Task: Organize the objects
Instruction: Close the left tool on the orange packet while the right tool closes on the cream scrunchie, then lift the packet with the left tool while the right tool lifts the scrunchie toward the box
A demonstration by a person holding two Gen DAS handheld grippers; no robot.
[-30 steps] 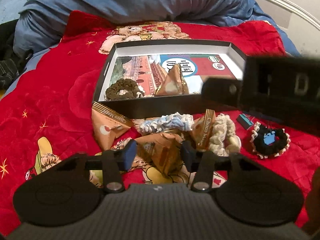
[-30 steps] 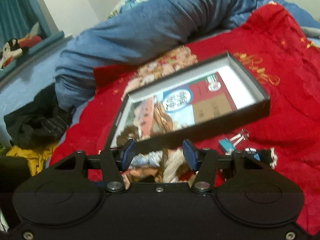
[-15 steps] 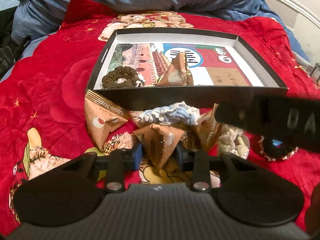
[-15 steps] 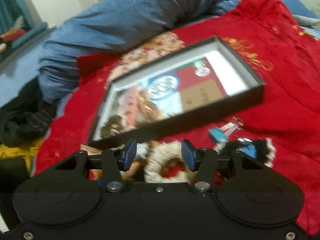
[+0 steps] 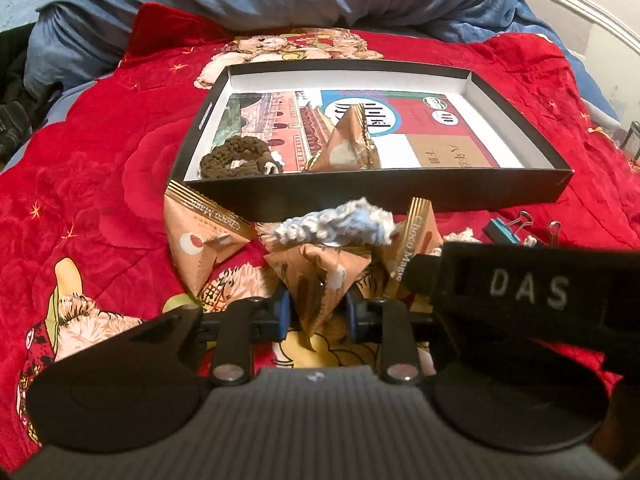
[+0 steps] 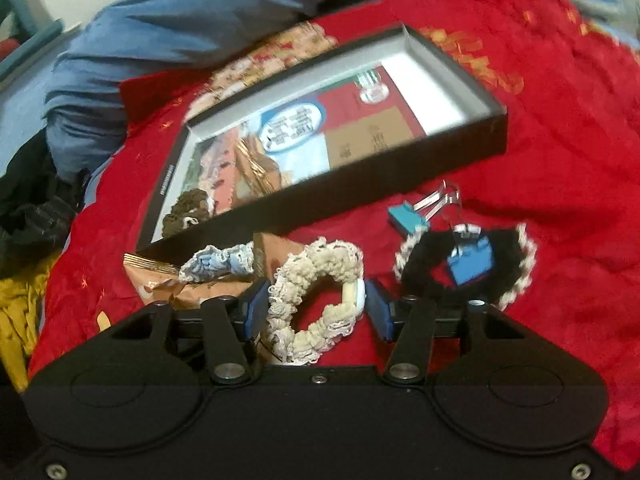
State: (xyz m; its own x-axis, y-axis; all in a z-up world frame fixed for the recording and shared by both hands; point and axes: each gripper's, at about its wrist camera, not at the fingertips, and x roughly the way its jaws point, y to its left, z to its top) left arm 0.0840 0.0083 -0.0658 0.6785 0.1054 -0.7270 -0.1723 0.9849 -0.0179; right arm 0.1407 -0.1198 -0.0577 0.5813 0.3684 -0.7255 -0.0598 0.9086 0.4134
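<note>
- Closing over the last second, the left gripper (image 5: 317, 314) had clamped its jaws onto the brown snack packet (image 5: 320, 276), which stood pinched between the pads with its point downward.
- Meanwhile the right gripper (image 6: 316, 308) had sunk toward the cream scrunchie (image 6: 316, 300); its jaws were parted, straddling the ring without squeezing.
- Just beyond lay the blue-white scrunchie (image 5: 336, 222) and more packets.
- Farther ahead, the black box (image 5: 400, 200) sat open, holding a brown scrunchie (image 5: 236, 158) and one packet (image 5: 348, 144).

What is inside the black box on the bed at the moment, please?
In the black box, a brown scrunchie lies at the near left and a triangular snack packet mid-box, both on a printed sheet. The front wall hides the nearest strip of floor.
</note>
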